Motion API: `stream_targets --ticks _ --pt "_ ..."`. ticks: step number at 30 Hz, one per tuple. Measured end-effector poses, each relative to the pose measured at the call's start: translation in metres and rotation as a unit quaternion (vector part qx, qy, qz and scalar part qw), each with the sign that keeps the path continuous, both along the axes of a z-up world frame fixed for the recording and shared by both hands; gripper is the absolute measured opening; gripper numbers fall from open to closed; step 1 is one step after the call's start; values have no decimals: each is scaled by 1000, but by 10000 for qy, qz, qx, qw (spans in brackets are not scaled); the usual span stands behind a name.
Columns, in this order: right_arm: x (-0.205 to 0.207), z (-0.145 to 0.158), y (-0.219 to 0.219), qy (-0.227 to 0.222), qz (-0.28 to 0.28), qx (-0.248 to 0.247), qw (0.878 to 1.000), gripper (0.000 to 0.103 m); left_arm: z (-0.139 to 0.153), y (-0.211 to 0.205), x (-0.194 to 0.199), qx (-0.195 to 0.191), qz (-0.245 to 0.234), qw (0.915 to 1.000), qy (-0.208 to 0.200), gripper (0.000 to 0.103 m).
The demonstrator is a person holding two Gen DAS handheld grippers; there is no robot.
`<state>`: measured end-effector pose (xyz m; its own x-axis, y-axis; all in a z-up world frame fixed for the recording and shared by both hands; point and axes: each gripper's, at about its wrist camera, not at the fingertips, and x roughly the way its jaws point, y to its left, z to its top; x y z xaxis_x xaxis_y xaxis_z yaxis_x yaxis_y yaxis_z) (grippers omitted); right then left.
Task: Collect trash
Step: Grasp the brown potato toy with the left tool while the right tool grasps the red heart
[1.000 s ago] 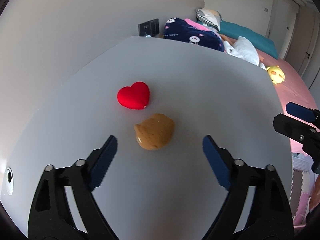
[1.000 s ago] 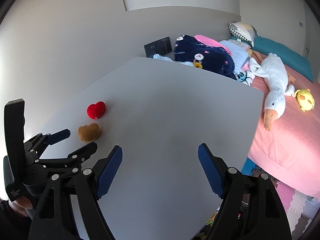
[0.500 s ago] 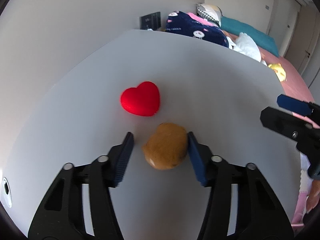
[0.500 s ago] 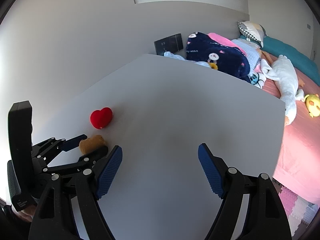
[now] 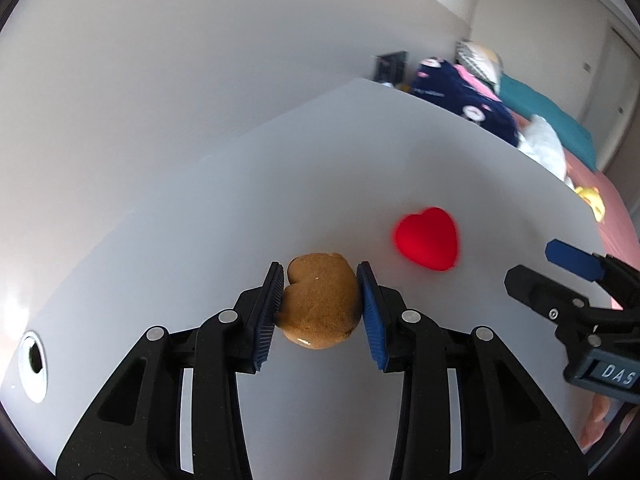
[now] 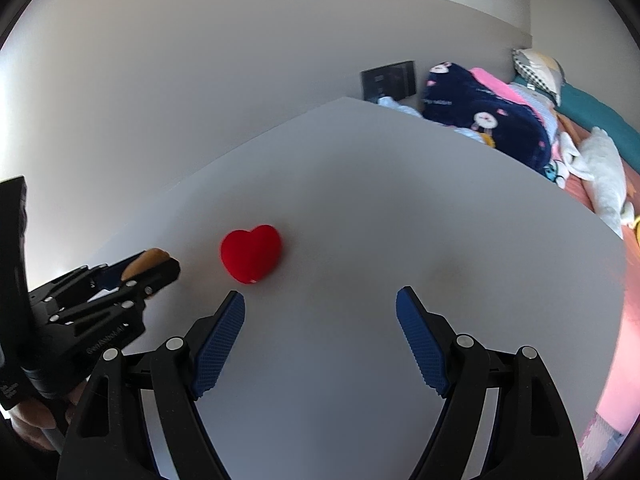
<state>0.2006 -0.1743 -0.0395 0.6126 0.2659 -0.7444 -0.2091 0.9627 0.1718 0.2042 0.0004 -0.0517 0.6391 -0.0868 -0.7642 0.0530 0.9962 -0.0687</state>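
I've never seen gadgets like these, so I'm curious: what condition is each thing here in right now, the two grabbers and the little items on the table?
Left gripper: jaws have just been closing, pads now pressed on the brown toy.
Brown toy: clamped between the pads.
Right gripper: open, nothing between its jaws.
Red heart: lying loose on the table, untouched.

Your red heart (image 5: 427, 239) is motion-blurred in left wrist view, edges smeared. Brown lump (image 6: 149, 259) mostly hidden behind left gripper (image 6: 136, 276) in right view. Bedding (image 5: 472, 98) past table's far edge blurred, can't ID items.
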Motion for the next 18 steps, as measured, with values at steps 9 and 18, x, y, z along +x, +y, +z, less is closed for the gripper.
stream_targets --ticks 9,18 --pt "22 -14 33 159 211 -60 9996 79 -1 32 5 -81 418 9991 40 37" --pt "40 -22 58 223 285 -186 9992 77 -3 44 6 -153 571 9982 67 37"
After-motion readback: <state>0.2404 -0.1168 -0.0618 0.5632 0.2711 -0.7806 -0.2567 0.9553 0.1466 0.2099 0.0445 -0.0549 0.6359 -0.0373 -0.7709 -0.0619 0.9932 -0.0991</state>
